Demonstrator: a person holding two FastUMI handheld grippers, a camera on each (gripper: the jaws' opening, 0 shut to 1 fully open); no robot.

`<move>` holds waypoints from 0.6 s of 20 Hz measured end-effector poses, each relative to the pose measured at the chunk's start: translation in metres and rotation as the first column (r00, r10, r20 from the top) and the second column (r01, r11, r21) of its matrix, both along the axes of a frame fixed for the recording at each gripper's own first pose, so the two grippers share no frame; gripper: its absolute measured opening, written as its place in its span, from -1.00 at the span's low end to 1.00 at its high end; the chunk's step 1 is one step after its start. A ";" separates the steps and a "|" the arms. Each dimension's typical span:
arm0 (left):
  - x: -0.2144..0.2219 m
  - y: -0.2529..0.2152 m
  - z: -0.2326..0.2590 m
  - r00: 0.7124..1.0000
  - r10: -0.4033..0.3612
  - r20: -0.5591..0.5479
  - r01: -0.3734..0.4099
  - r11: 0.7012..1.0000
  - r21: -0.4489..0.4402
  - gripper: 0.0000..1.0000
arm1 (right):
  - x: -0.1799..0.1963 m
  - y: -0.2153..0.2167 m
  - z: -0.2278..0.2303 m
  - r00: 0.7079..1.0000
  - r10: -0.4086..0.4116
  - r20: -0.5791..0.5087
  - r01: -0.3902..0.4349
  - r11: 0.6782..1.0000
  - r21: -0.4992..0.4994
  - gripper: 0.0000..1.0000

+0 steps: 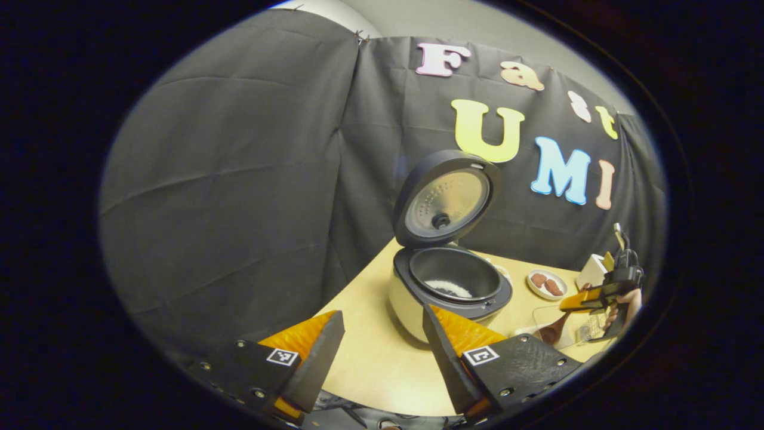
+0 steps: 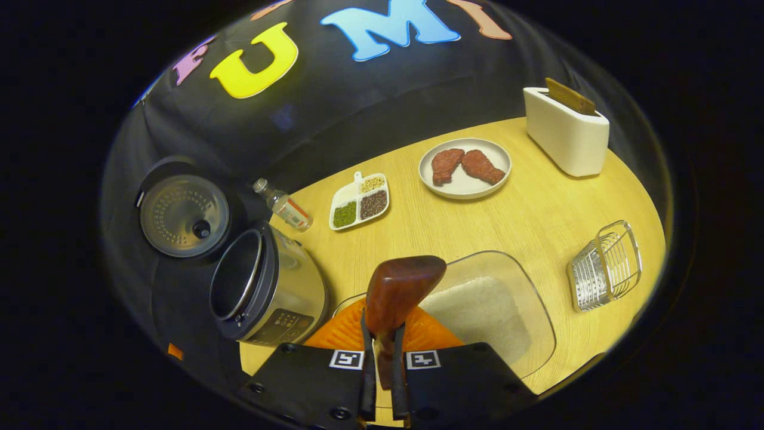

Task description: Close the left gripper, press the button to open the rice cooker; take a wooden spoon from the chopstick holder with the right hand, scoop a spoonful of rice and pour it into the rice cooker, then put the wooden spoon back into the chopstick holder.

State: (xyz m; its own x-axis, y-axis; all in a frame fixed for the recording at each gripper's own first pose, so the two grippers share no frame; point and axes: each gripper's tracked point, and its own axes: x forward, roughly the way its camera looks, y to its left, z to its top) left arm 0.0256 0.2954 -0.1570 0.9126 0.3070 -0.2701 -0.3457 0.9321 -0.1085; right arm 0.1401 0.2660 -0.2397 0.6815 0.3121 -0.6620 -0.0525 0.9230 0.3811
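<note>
Now, left gripper (image 1: 382, 340): jaws wide, bare table (image 1: 382, 370) between.
Right gripper (image 2: 382, 364): clamped on glossy wooden spoon (image 2: 397, 292) above clear rice tray (image 2: 525, 286).
Rice cooker (image 1: 444, 280): round lid upright.

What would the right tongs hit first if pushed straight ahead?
Probably the glass dish of rice: the wooden spoon clamped in the right tongs leads, bowl over its near rim. Depth unclear.

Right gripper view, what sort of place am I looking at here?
Most likely a mock kitchen set up in a booth: a wooden table against a black cloth wall carries a rice cooker with its lid open, a plate of meat and a toaster.
</note>
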 end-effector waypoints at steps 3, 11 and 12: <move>0.003 -0.007 0.002 1.000 -0.029 0.000 0.029 1.000 0.009 0.67 | 0.004 -0.026 0.014 0.997 -0.081 0.011 0.080 0.996 0.048 -0.77; 0.012 -0.014 -0.001 0.995 -0.102 -0.009 0.102 0.994 0.043 0.70 | 0.001 -0.091 0.034 0.941 -0.330 -0.080 0.339 0.911 0.235 -0.76; 0.010 -0.014 -0.002 0.995 -0.101 -0.008 0.101 0.994 0.043 0.70 | 0.002 -0.095 0.039 0.933 -0.349 -0.094 0.361 0.895 0.263 -0.77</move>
